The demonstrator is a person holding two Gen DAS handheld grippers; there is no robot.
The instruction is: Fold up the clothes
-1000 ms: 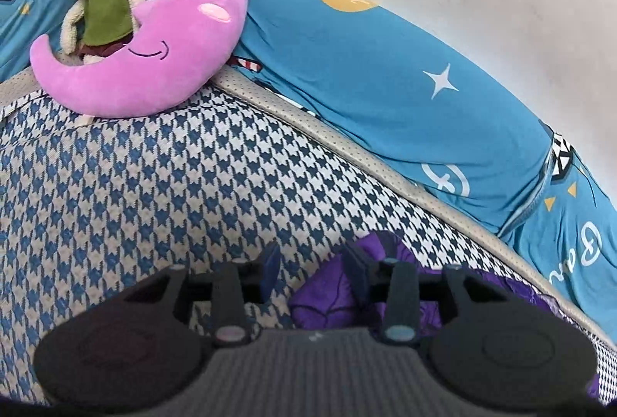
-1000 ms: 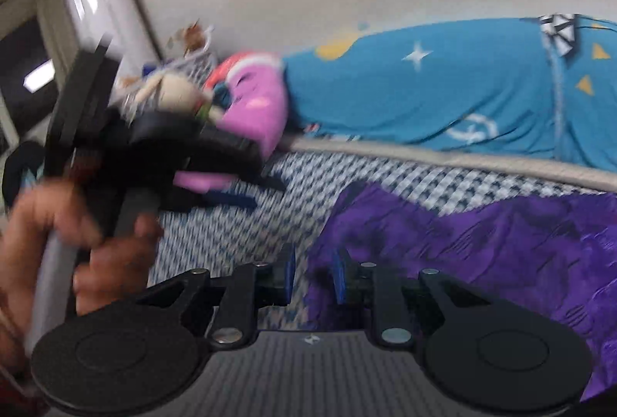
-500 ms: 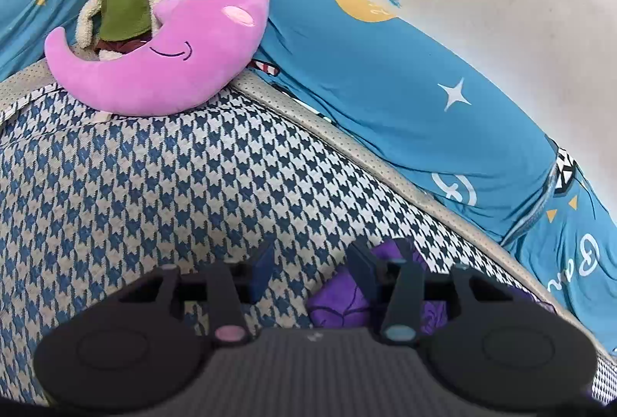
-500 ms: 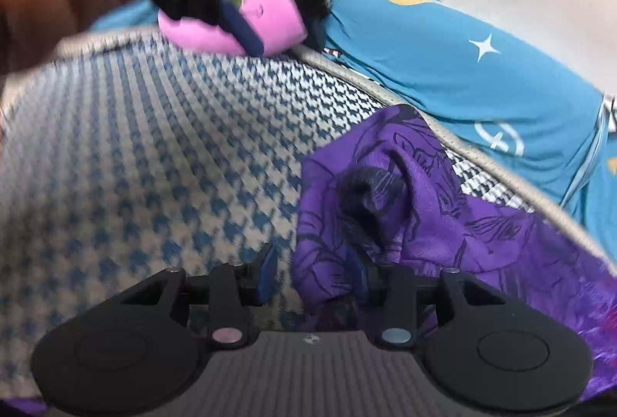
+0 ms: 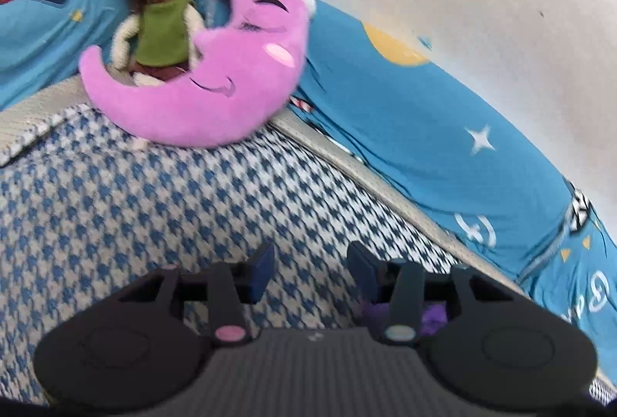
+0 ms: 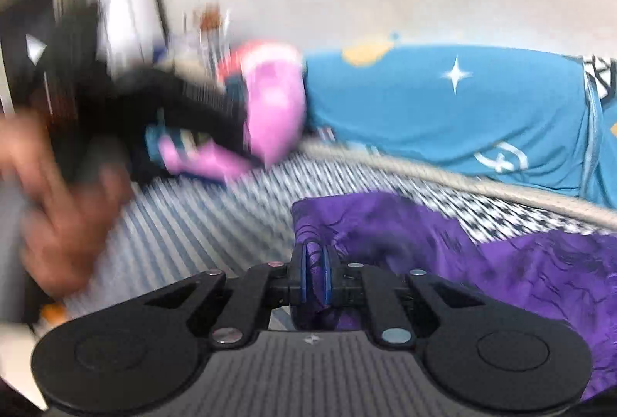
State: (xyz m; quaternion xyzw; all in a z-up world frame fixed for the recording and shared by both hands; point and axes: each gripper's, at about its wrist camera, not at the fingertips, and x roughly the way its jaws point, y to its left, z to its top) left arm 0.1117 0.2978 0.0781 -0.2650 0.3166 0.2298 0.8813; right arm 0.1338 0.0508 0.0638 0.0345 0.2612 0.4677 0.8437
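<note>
Though our right gripper point(image 6: 315, 272) had clamped the purple garment point(image 6: 482, 263), our left point(image 5: 310, 272) gaped empty; folding remained undone.

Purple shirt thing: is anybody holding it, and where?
Yes. The right gripper has its fingers pinched shut on the near left corner of the purple garment. The left gripper is open and holds nothing.

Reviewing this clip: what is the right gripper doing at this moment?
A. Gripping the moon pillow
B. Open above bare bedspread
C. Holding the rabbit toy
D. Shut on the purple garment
D: the right gripper has its pads pinched together on a fold of the purple garment.
</note>
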